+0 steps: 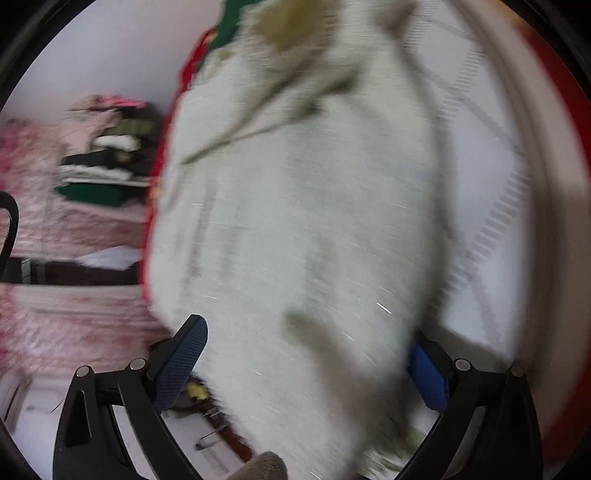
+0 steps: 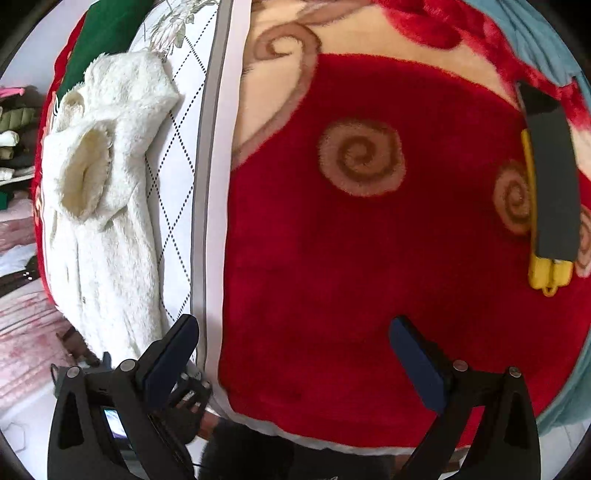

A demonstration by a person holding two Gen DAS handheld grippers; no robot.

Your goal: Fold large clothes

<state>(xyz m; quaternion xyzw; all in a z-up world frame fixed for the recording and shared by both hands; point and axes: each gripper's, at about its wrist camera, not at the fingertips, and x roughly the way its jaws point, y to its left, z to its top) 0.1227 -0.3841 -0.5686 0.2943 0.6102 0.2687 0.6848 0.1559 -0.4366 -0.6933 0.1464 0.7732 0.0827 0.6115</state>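
A white fluffy garment lies bunched along the left side of the bed, on a white sheet with a diamond pattern. In the left wrist view the same garment fills the frame, blurred by motion. My left gripper is open with its jaws wide apart, and the garment's near edge lies between the fingers. My right gripper is open and empty, hovering over the red blanket with tan swirls, to the right of the garment.
A dark grey and yellow object lies on the blanket at the right. A green cloth sits at the bed's far left. Stacked folded clothes stand on a pink surface beyond the bed. A teal cloth lies at the right edge.
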